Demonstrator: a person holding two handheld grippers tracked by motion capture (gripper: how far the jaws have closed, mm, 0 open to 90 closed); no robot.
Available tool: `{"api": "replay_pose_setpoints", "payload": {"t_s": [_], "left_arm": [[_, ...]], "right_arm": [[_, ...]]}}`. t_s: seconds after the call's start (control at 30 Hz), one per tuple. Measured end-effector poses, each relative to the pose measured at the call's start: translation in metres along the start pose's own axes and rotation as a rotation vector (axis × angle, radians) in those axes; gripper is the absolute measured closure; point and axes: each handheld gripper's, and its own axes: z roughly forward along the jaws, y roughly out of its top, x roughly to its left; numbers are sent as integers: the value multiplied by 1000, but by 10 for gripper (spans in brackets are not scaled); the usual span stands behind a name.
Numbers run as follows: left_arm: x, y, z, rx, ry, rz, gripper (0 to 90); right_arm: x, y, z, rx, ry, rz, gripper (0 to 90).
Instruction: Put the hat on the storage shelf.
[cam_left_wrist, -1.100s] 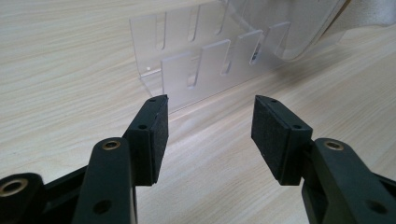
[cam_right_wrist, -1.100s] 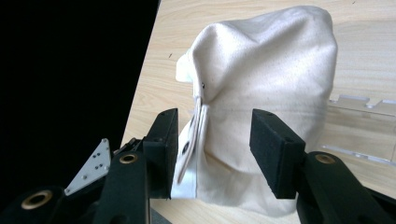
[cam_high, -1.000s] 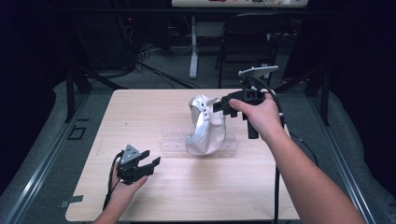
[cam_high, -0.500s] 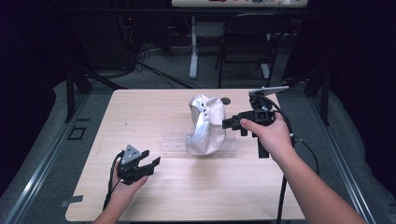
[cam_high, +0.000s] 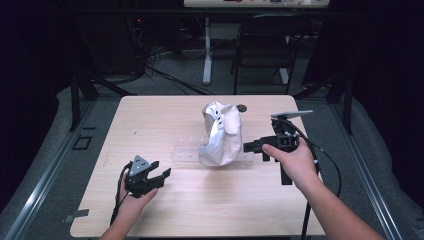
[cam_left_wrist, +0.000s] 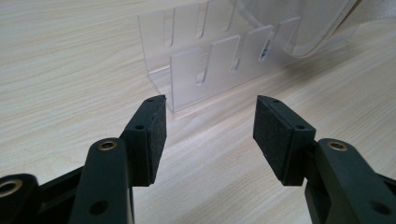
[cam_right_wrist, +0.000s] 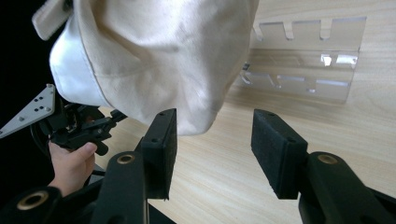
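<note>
A cream-white cap (cam_high: 220, 134) stands upright in a clear slotted acrylic rack (cam_high: 186, 152) at the middle of the wooden table (cam_high: 150, 112). My right gripper (cam_high: 248, 146) is just right of the cap, jaws open and pointing at it, apart from the cloth. Its own view has the cap (cam_right_wrist: 154, 56) close ahead above the open gripper (cam_right_wrist: 214, 123) and the rack (cam_right_wrist: 303, 70) behind. My left gripper (cam_high: 159, 175) rests low at the front left, open and empty. Its view looks between the open gripper (cam_left_wrist: 210, 119) at the rack's slotted end (cam_left_wrist: 210, 65).
A small dark round object (cam_high: 242, 107) lies on the table behind the cap. Table legs, cables and a dark chair (cam_high: 262, 50) stand on the floor beyond the far edge. Metal rails (cam_high: 45, 170) run along both sides.
My right gripper has let go of the cap and drawn back to the right and toward the front. The cap now stands by itself on the rack. The left gripper has stayed put.
</note>
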Motion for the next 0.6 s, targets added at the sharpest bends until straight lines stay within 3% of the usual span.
{"api": "replay_pose_setpoints", "payload": {"t_s": [0.33,0.5,0.53,0.6], "left_arm": [[3,-1,0,4,5,-11,452],[5,-2,1,2,6,-23,452],[6,-2,1,4,7,-22,453],[6,-2,1,4,6,-27,452]], "right_arm": [[-14,-15,8,11,-3,-27,521],[-19,-17,8,27,26,-41,522],[-21,-20,8,-5,-17,-84,523],[-22,-21,8,-9,-31,-91,524]]}}
